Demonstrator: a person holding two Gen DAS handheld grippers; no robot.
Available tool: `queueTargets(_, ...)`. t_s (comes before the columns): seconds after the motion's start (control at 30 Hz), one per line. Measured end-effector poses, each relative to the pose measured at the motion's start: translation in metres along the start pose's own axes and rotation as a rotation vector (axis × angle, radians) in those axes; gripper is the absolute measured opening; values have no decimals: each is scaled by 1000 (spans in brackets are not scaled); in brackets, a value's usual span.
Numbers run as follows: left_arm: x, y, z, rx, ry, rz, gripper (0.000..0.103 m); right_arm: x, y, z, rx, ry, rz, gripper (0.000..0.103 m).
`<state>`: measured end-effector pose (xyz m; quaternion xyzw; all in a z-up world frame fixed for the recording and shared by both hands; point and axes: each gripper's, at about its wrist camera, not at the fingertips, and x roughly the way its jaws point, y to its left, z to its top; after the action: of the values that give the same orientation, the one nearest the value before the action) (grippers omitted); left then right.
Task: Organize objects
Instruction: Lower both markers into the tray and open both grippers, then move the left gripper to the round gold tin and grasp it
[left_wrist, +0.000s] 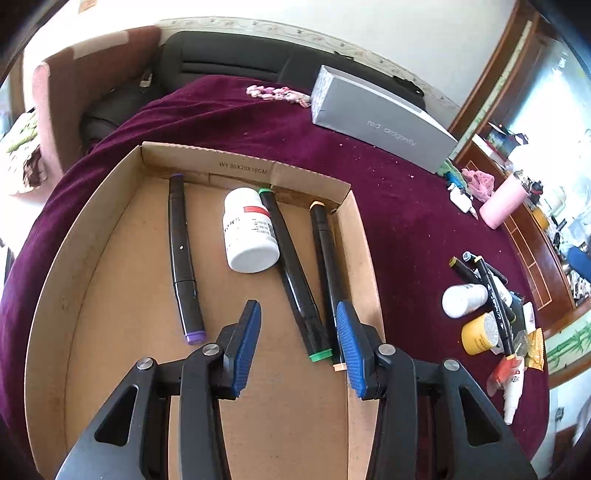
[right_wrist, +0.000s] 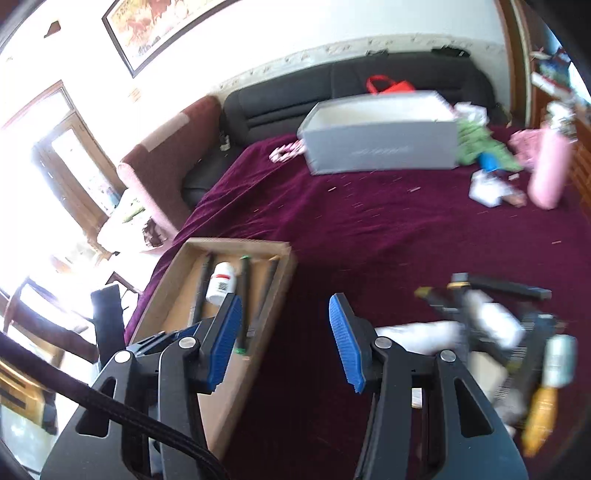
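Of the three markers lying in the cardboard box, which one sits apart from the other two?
The purple-capped marker, alone on the far side of the white bottle. The green-capped marker and tan-capped marker lie side by side.

The left wrist view looks steeply down, close over the shallow brown cardboard tray (left_wrist: 92, 258), while the blurred right wrist view faces forward across the maroon velvet tablecloth (right_wrist: 369, 236) from farther back, both sharing tray, cloth and long grey rectangular box (left_wrist: 384, 122).
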<state>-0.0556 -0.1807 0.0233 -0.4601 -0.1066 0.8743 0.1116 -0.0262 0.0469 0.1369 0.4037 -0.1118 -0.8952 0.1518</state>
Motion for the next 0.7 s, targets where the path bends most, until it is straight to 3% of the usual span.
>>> queueTargets(0.27,-36,-20,-28,41,-58,0,37,-86,-49,-22,-3,-69,-95,62)
queueTargets(0.33,-64,-28,-26,21,-108,-55,37,-100,-60,-34,6,-73,-100,66)
queueTargets(0.37,-74,-33,-26,25,-127,-72,40,-108,-67,-41,9,-74,-104,67)
queueTargets(0.47,-105,-64,-35,48,-182,-157,68,-116,-84,-59,18,-72,-120,72)
queueTargets(0.5,-109,-74,-39,56,-176,-193,71,-119,-91,-67,19,-65,-126,72)
queueTargets(0.6,-91,-113,-49,113,-59,-286,71,-108,-116,-92,51,-32,-148,72)
queueTargets(0.7,-60,-143,-56,161,37,-291,71,-90,-144,-113,143,19,-121,72)
